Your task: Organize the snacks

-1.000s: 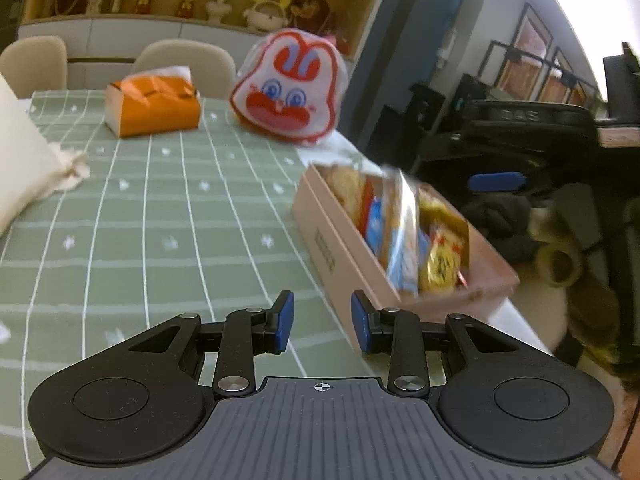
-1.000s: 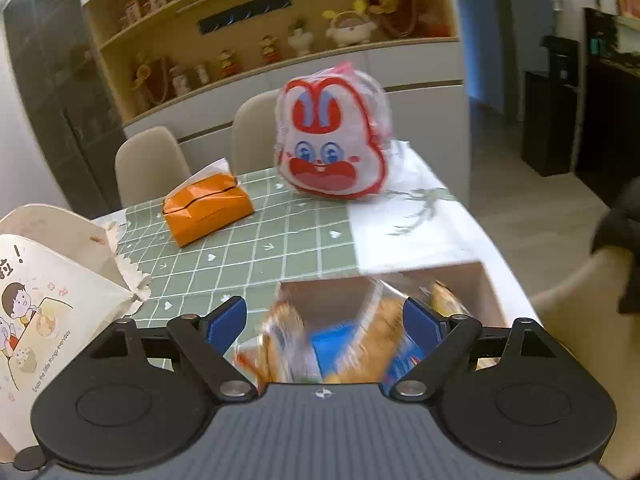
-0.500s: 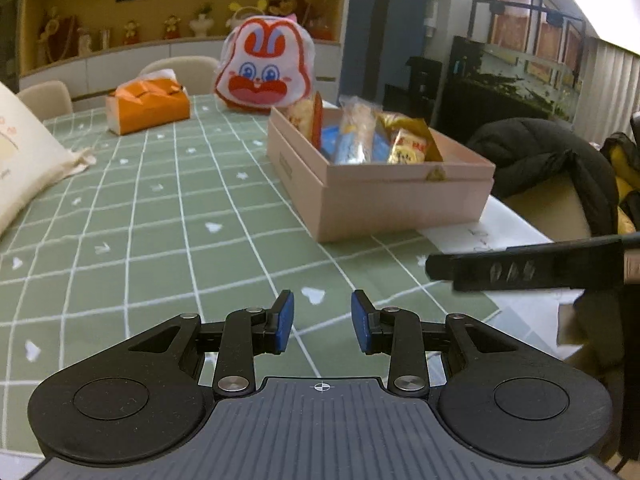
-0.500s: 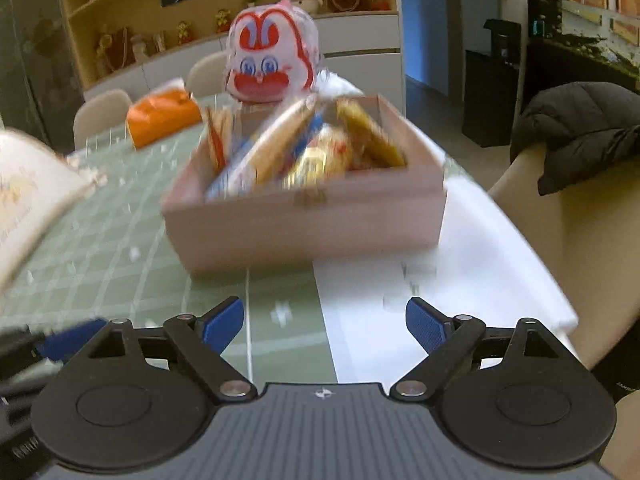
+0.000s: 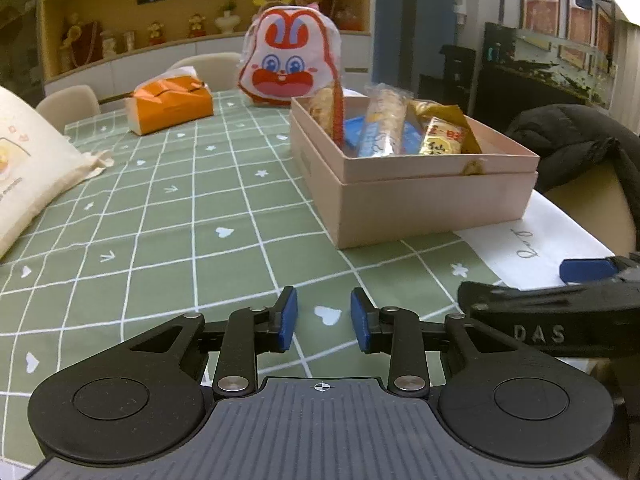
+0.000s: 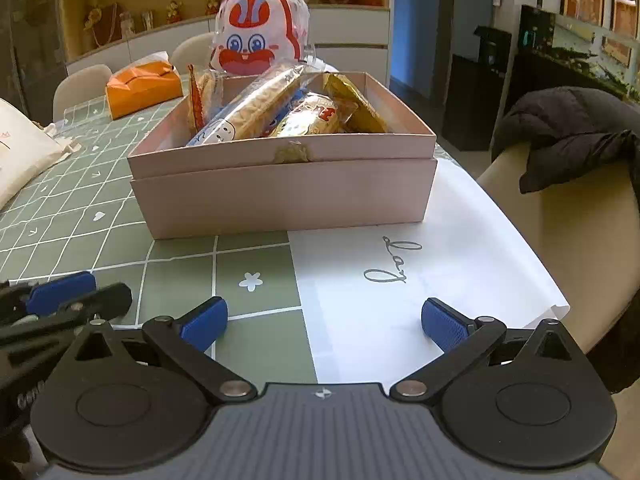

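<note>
A pink cardboard box (image 5: 432,196) (image 6: 288,192) stands on the green checked table and holds several wrapped snacks (image 5: 384,128) (image 6: 256,108). My left gripper (image 5: 324,318) hovers low over the table near its front edge, well short of the box, with its jaws a small gap apart and nothing between them. My right gripper (image 6: 322,320) is wide open and empty, in front of the box over a white sheet (image 6: 400,280). The right gripper's blue fingertip (image 5: 586,270) shows in the left wrist view.
A red-and-white rabbit bag (image 5: 290,64) (image 6: 258,34) stands behind the box. An orange tissue pack (image 5: 170,104) (image 6: 142,88) lies at the back left. A cream cloth bag (image 5: 28,168) lies at the left. A chair with a dark jacket (image 6: 572,136) stands right of the table.
Both grippers have pulled back from the box toward the table's front edge and dropped lower. The right gripper, earlier right above the snacks, is now in front of the box.
</note>
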Demonstrator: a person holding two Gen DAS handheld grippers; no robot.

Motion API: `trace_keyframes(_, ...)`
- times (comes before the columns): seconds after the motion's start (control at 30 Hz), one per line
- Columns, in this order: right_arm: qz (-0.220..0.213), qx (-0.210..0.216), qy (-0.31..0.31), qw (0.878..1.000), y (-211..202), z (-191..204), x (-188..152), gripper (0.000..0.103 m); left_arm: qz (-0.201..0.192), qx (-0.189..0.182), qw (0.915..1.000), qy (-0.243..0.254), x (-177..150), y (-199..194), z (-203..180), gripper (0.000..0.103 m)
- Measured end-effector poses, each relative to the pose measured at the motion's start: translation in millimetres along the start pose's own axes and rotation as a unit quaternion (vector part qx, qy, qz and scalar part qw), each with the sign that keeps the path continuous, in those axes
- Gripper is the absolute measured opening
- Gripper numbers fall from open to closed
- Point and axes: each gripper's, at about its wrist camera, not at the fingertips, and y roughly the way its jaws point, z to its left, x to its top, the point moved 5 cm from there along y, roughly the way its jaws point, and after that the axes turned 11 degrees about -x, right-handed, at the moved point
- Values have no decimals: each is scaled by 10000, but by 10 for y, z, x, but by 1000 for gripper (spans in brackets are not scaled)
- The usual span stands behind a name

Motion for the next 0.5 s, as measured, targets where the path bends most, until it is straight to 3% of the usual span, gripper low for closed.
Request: trace_keyframes(0.5, -130, 53, -27, 9999, 11, -28, 1, 103, 30, -44, 10000, 75, -9, -13, 6, 35)
